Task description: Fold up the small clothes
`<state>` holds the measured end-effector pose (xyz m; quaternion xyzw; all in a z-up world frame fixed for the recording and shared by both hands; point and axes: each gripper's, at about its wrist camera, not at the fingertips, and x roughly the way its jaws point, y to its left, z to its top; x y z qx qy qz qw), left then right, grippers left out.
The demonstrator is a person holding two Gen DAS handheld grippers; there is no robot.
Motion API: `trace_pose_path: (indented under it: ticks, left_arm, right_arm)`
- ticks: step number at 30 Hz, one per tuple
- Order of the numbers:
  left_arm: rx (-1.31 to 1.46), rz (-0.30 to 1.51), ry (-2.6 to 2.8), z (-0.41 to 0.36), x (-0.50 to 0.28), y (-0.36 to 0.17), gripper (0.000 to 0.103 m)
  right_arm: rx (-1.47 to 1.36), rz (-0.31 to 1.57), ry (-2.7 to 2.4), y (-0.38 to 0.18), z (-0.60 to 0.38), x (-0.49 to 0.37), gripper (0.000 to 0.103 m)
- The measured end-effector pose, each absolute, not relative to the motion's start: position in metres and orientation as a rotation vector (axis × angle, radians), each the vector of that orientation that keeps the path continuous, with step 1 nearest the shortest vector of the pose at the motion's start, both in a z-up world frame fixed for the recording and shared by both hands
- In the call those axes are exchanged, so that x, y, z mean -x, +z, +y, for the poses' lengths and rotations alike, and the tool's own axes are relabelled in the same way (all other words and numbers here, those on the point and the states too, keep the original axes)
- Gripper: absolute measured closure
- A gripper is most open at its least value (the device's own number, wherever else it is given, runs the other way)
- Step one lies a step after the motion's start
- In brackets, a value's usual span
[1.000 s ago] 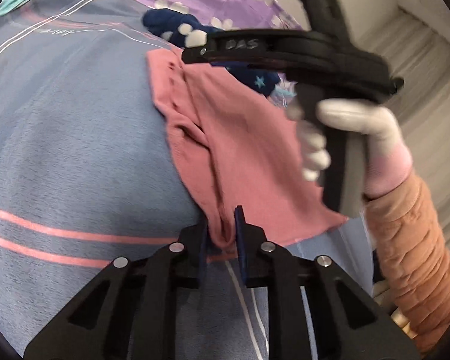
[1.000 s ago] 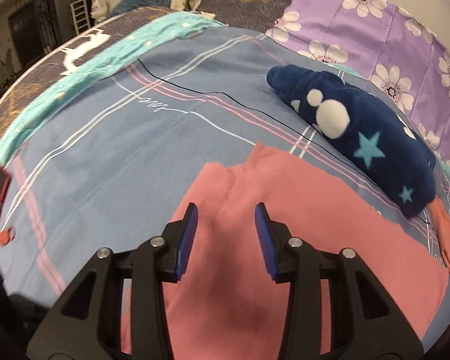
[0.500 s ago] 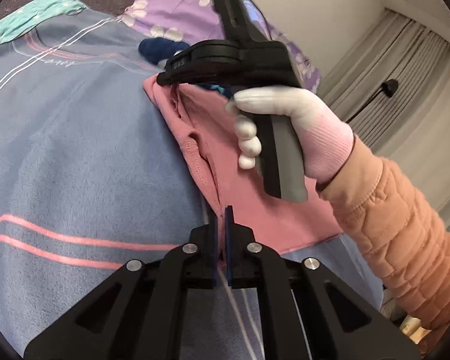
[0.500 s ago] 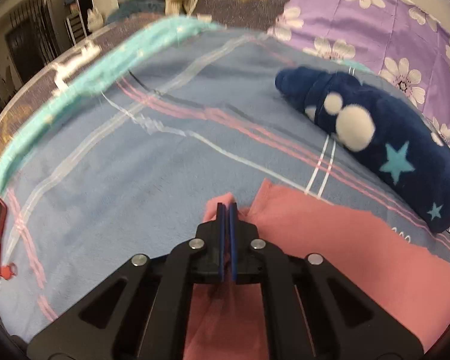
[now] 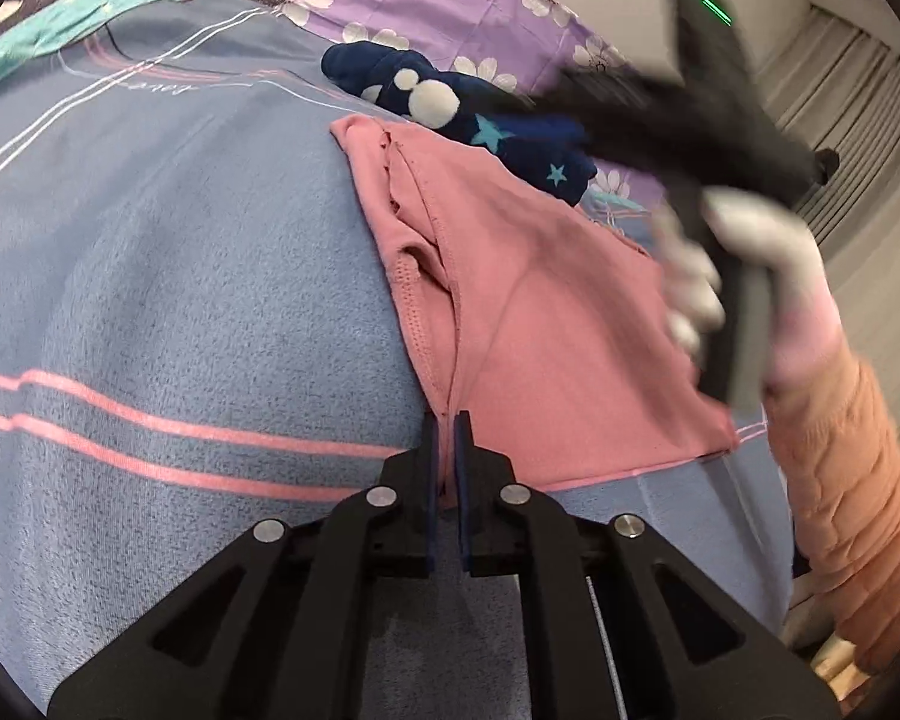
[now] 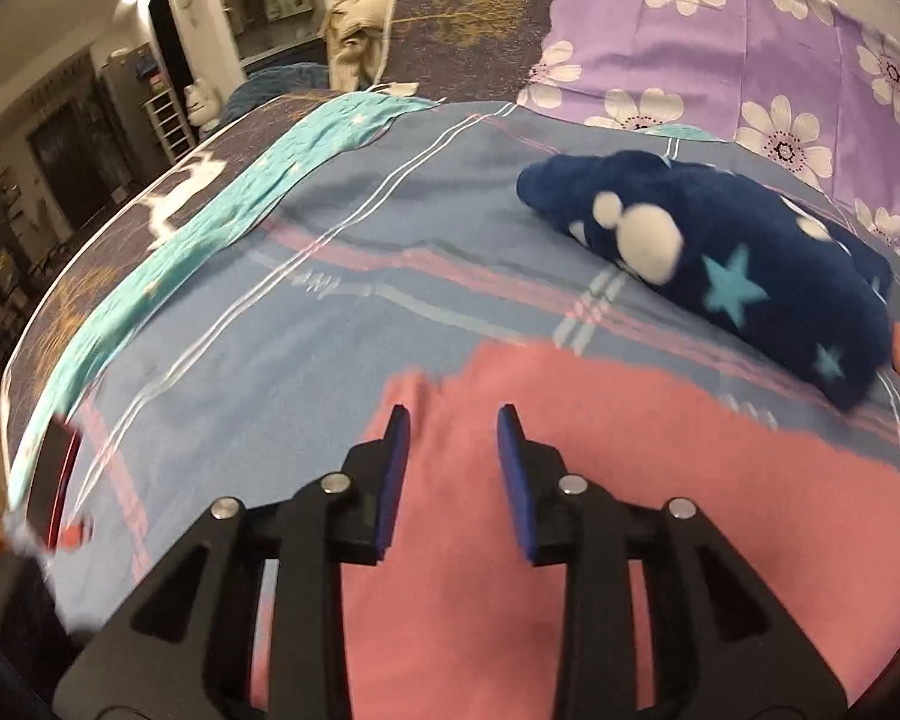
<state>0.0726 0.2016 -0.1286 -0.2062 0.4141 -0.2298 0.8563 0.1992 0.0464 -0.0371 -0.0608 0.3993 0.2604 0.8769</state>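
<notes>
Left gripper (image 5: pixel 447 420) is pinched nearly closed on the pink garment's (image 5: pixel 546 324) near edge, while right gripper (image 6: pixel 453 420) is being opened, empty, above it.

The garment (image 5: pixel 558 324) lies on the blanket (image 5: pixel 180 276), plush toy (image 5: pixel 468 120) just behind it.

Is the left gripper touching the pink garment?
Touching. The left wrist view shows the left gripper pinching the pink garment's edge between its nearly closed jaws.

Plain pink garment (image 5: pixel 546 324) on blue, pink-striped blanket (image 5: pixel 168 276).
</notes>
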Motion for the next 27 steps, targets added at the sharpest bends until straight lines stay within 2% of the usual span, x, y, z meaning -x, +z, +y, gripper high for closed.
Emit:
trace_pose_path:
  ticks: [5,7,9,14,16,18,27]
  left_arm:
    - [0.499,0.869,-0.515,0.213,-0.072,-0.137,0.096]
    - [0.555,0.864,-0.532,0.219,-0.072,-0.140,0.096]
    - [0.599,0.852,-0.532,0.224,-0.067,-0.140,0.096]
    - [0.701,0.792,-0.465,0.246,-0.056,-0.141,0.092]
    - [0.732,0.782,-0.446,0.252,-0.055,-0.142,0.087]
    - [0.753,0.785,-0.451,0.255,-0.055,-0.144,0.087]
    - [0.754,0.794,-0.490,0.252,-0.058,-0.146,0.081]
  right_arm:
    - [0.282,0.773,0.587,-0.048,0.022,-0.103,0.051]
    - [0.336,0.748,0.607,-0.053,0.024,-0.071,0.040]
    - [0.420,0.716,0.638,-0.059,0.035,-0.039,0.037]
    - [0.656,0.662,0.622,-0.087,0.073,-0.004,0.038]
    - [0.668,0.674,0.596,-0.094,0.079,-0.006,0.044]
    - [0.654,0.691,0.564,-0.097,0.083,-0.012,0.051]
    - [0.650,0.693,0.501,-0.102,0.088,-0.022,0.053]
